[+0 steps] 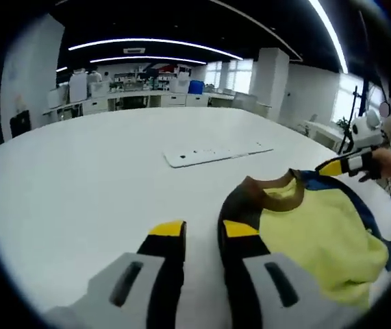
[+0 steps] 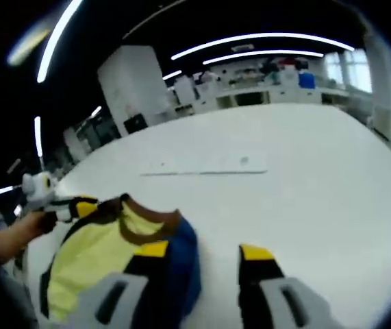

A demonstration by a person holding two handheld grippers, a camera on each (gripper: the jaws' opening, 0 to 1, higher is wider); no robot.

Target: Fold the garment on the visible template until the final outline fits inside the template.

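Observation:
A yellow garment (image 1: 318, 236) with a brown collar (image 1: 277, 192) and dark blue sleeves lies bunched on the white table (image 1: 79, 178). My left gripper (image 1: 203, 229) is open, its right jaw at the garment's dark sleeve edge. In the right gripper view the garment (image 2: 99, 257) sits at lower left, and my right gripper (image 2: 203, 251) is open with its left jaw over the blue part. A flat white template board (image 1: 216, 154) lies farther out on the table, apart from the garment, and is also seen as a thin strip, the template (image 2: 202, 172). Each gripper appears at the other view's side: right gripper (image 1: 349, 163), left gripper (image 2: 68, 205).
A hand (image 1: 390, 164) holds the right gripper at the garment's far side; another hand (image 2: 17, 233) holds the left one. Benches with boxes and a blue bin (image 1: 195, 87) line the far wall. A white pillar (image 2: 137, 86) stands beyond the table.

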